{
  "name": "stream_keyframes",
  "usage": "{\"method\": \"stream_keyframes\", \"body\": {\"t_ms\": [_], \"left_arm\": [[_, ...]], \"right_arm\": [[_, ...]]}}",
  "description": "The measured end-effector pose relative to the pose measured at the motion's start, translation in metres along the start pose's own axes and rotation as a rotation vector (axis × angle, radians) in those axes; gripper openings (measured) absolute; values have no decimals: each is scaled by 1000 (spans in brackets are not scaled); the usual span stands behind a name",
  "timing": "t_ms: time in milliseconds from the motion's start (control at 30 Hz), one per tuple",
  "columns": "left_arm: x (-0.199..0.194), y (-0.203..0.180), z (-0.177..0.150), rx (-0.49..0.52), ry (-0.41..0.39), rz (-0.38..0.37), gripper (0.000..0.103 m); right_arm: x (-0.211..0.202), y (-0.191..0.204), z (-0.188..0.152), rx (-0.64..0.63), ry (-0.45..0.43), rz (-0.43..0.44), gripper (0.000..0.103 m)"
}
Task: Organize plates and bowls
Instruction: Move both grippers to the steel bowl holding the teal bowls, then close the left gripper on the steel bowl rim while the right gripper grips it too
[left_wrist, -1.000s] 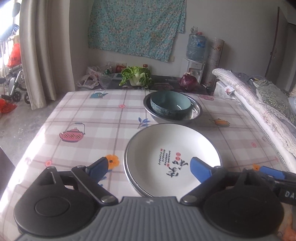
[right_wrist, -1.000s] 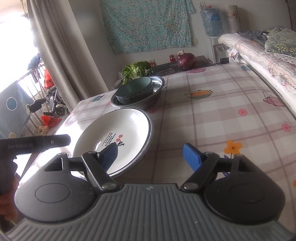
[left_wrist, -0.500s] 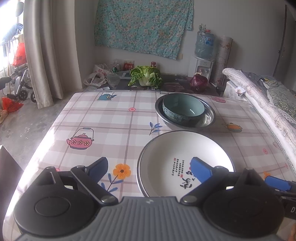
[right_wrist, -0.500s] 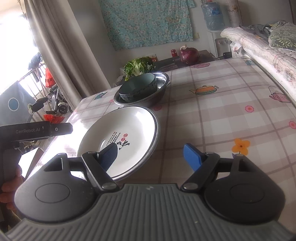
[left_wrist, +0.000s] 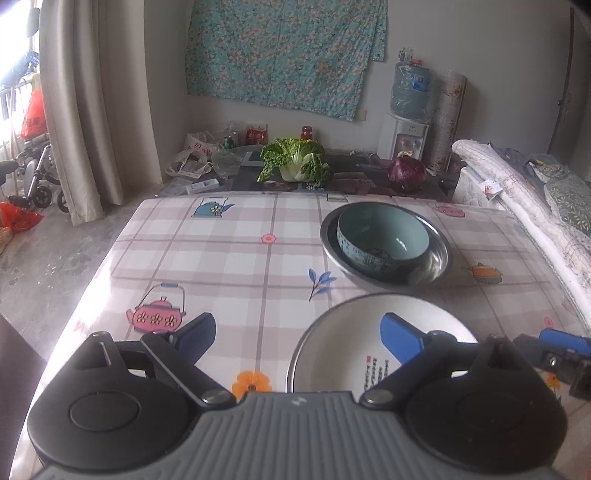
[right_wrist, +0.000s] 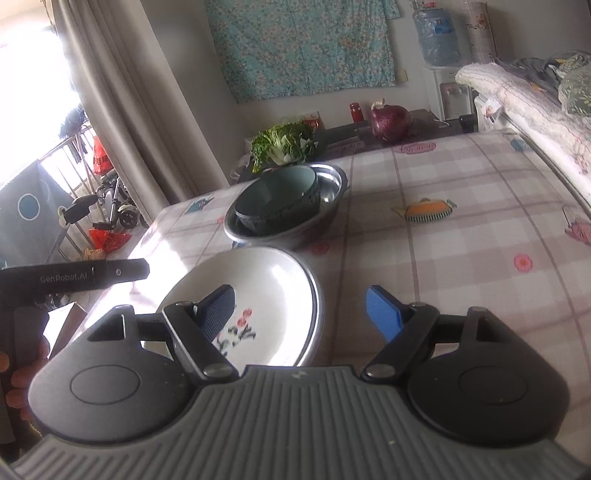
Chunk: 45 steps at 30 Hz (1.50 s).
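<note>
A white plate (left_wrist: 351, 328) with red and black writing lies on a metal plate near the table's front. Behind it a teal bowl (left_wrist: 384, 240) sits inside a steel basin (left_wrist: 437, 258). My left gripper (left_wrist: 299, 338) is open and empty, its right finger above the plate's left part. My right gripper (right_wrist: 301, 310) is open and empty too, its left finger over the white plate (right_wrist: 266, 280) and its right finger over the cloth. The teal bowl (right_wrist: 277, 195) and steel basin (right_wrist: 332, 184) stand beyond it. A hand (right_wrist: 22, 365) holds the left gripper's handle.
A checked tablecloth (left_wrist: 221, 258) covers the table. Past its far edge lie a green cabbage (left_wrist: 295, 162) and a purple cabbage (left_wrist: 406, 171). Folded bedding (left_wrist: 524, 206) runs along the right side. A curtain (left_wrist: 81, 110) hangs at the left.
Both grippers have moved forward over the table, the left one also leftward, so the plate and the bowl sit lower and further right in its view. Both stay open; nothing was taken hold of.
</note>
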<state>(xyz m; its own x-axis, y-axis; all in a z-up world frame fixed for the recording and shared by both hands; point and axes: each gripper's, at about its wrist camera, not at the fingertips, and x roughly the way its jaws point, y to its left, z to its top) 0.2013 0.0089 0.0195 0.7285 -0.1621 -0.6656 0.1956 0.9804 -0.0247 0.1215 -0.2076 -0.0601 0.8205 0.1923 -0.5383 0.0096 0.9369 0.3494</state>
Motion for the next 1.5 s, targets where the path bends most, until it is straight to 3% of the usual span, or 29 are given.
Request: {"method": "stream_keyframes", "body": {"t_ms": [300,433,600,767,933,1133,1500], "left_arm": [[41,32,37,-121,-28,-135,96],[66,35,51,-129,-15,-181,89],[102,30,59,-132,57,-234,57],[129,29,61,-175,109,-280,36],[146,33,63,-233,150,-310,35],[162,38,63,-278,202,-313,26],[175,36,66,-297,217,-296,25]], "right_arm": [[41,-21,53,11,-18,11,79],[72,-30,72,20,7,14,77],[107,-40,88,32,30,21,66],[135,-45,94,29,52,28,53],[155,-49,94,37,83,31,45],[173,-55,92,56,120,48,31],[191,-61,91,96,148,72,23]]}}
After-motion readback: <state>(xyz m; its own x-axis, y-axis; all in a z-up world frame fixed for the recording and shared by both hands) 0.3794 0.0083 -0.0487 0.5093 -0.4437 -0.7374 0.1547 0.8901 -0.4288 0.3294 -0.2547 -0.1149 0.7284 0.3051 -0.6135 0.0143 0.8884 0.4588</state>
